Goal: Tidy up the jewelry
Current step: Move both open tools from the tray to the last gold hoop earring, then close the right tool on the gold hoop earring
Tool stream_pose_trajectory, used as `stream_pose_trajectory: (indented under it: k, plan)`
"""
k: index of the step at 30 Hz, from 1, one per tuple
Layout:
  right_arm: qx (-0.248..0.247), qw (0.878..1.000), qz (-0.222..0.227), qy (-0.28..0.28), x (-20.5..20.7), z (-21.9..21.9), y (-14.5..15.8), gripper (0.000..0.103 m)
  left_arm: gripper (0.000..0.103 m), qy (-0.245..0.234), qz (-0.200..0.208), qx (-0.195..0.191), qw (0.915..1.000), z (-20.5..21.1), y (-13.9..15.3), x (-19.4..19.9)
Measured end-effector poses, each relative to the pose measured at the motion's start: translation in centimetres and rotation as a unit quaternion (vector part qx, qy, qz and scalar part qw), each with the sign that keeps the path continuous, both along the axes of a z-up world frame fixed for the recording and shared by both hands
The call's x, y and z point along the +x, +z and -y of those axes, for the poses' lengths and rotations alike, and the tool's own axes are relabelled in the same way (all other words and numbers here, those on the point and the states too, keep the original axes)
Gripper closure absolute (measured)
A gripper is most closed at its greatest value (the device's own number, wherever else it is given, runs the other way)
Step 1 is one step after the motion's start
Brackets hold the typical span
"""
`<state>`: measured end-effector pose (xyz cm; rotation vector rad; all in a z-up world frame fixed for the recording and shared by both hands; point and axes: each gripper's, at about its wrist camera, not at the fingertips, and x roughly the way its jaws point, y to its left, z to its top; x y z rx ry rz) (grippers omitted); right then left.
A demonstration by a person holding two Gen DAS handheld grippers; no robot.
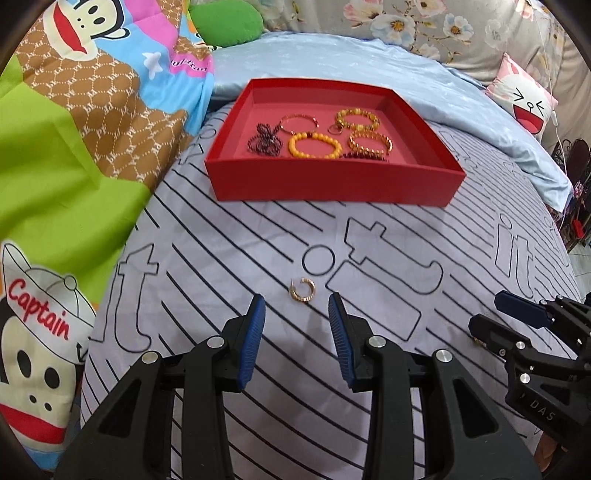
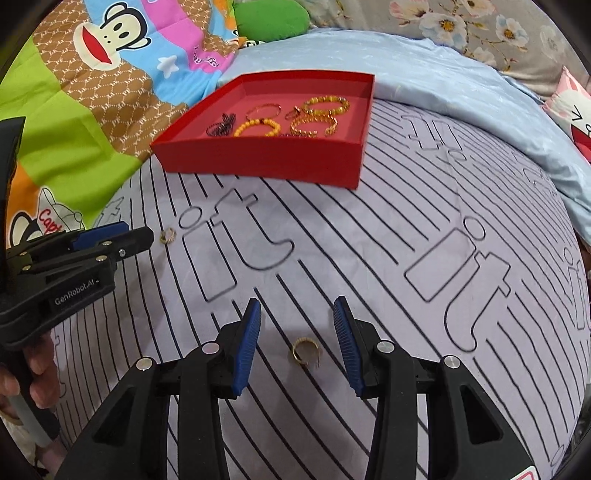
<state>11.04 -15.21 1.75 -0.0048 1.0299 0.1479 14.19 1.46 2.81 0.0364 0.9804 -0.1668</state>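
Observation:
A red tray (image 1: 332, 184) sits on the striped bedsheet and holds several bracelets, among them an orange bead bracelet (image 1: 315, 145); it also shows in the right wrist view (image 2: 258, 162). My left gripper (image 1: 297, 304) is open, and a small gold ring (image 1: 302, 289) lies on the sheet just beyond its fingertips. My right gripper (image 2: 297, 308) is open, with a second gold ring (image 2: 305, 351) lying on the sheet between its fingers. The right gripper shows at the right edge of the left wrist view (image 1: 517, 325). The left gripper shows at the left of the right wrist view (image 2: 122, 240), near the first ring (image 2: 168, 235).
A colourful cartoon monkey quilt (image 1: 74, 129) lies left of the tray. A light blue blanket (image 1: 406, 74) is bunched behind it, with a green cushion (image 1: 225, 22) and a pink cartoon pillow (image 1: 524, 99). The bed's edge drops off at the right.

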Motion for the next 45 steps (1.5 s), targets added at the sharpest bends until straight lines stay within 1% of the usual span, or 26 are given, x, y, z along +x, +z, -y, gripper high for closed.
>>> stream_pose_trajectory:
  k: [7,11,14,19,21,23,25,29,32,42,45]
  plan:
    - [0.003,1.000,-0.014,-0.006,-0.7,0.4,-1.2,0.063,0.069,-0.001,-0.010,0.000,0.9999,0.2,-0.7,-0.6]
    - [0.003,1.000,-0.012,-0.008,-0.8,0.5,-1.4,0.063,0.069,0.000,-0.013,0.000,0.9999,0.1,-0.9,-0.7]
    - [-0.006,1.000,-0.009,-0.007,-0.9,0.4,-1.5,0.066,0.069,0.002,-0.015,0.001,0.9999,0.0,-1.0,-0.7]
    - [-0.014,1.000,-0.006,-0.008,-1.0,0.3,-1.5,0.075,0.069,0.007,-0.019,0.001,0.9998,-0.3,-1.3,-0.6]
    - [-0.014,1.000,-0.006,-0.008,-1.1,0.3,-1.5,0.082,0.069,0.009,-0.022,0.001,0.9997,-0.4,-1.5,-0.6]
    - [-0.013,1.000,-0.006,-0.008,-1.1,0.3,-1.5,0.085,0.069,0.011,-0.025,-0.001,0.9996,-0.5,-1.7,-0.5]
    - [-0.012,1.000,-0.006,-0.008,-1.1,0.3,-1.5,0.085,0.068,0.012,-0.026,-0.002,0.9996,-0.6,-1.8,-0.4]
    - [-0.004,1.000,-0.007,-0.008,-1.0,0.3,-1.4,0.086,0.059,0.021,-0.024,-0.008,0.9995,-0.9,-1.7,0.0]
    - [0.003,1.000,-0.006,-0.006,-0.8,0.1,-1.2,0.086,0.058,0.022,-0.021,-0.004,0.9995,-0.9,-1.7,0.7]
    - [0.013,1.000,-0.003,-0.001,0.2,-0.4,-0.9,0.086,0.059,0.017,-0.018,0.000,0.9997,-0.1,-2.4,2.6]
    - [0.015,1.000,-0.004,-0.002,0.3,-0.4,-0.9,0.086,0.069,0.010,-0.016,0.004,0.9998,0.2,-2.4,2.6]
